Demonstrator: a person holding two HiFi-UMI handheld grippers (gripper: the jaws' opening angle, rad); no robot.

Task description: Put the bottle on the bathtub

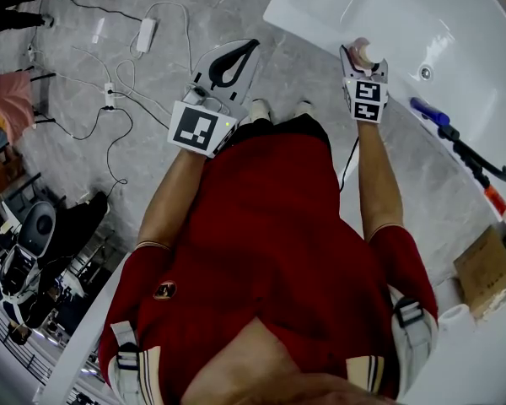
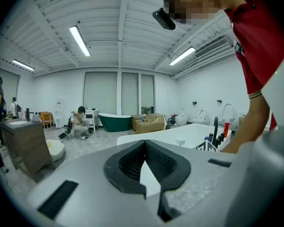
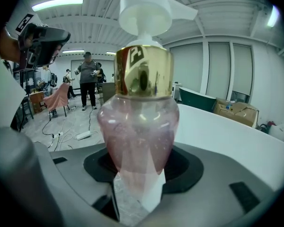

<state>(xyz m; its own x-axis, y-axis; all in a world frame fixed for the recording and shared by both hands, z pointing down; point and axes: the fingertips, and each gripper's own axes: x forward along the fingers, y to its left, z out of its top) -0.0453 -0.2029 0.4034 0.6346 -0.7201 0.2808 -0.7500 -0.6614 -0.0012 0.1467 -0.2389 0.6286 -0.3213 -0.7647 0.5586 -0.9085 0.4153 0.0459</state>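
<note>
A pink glass bottle with a gold collar and a white pump head stands upright between the jaws of my right gripper, which is shut on its lower part. In the head view the bottle and right gripper hover at the near rim of the white bathtub. That rim curves away behind the bottle. My left gripper hangs over the grey floor to the left of the tub, shut with nothing in it. The left gripper view shows the tub to the right.
White cables and power strips lie on the floor at far left. A black faucet set with a blue handle sits on the tub's right edge, near a cardboard box. People stand in the background. A green tub stands far off.
</note>
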